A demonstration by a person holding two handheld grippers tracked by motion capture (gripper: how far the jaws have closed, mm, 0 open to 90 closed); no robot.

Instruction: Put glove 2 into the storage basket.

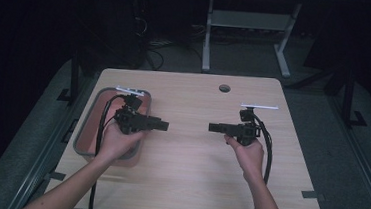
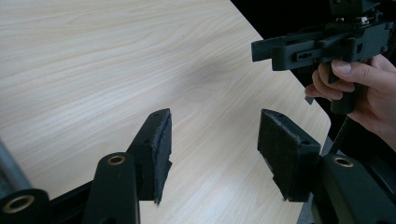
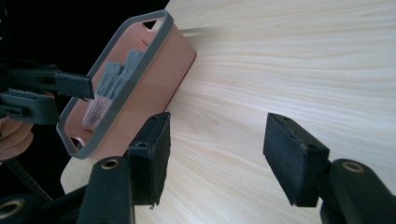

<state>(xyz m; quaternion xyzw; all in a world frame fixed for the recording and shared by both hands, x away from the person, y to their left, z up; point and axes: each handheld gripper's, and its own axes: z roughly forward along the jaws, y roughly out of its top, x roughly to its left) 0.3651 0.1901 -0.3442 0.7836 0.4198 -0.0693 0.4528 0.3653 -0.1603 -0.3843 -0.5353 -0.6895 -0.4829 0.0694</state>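
While the person's two hands are holding the grippers level above the wooden surface [image 1: 187,180], the left gripper [image 1: 164,126] and the right gripper [image 1: 212,127] are pointing at each other, well apart, with bare wood between them. Both pairs of jaws are standing open with nothing between the pads. One pink bin with a grey rim [image 1: 85,126] is sitting at the surface's left edge; the left hand [image 1: 118,142] is hovering over it and covering part of it in the high view. Seen from the right gripper view, the bin [image 3: 140,93] is holding grey knitted cloth [image 3: 109,88], possibly two pieces side by side, lying against its far wall. In the left gripper view, the right hand [image 2: 359,88] is gripping its handle beyond the surface's corner. One round cable hole [image 1: 224,88] is sitting near the surface's far edge.
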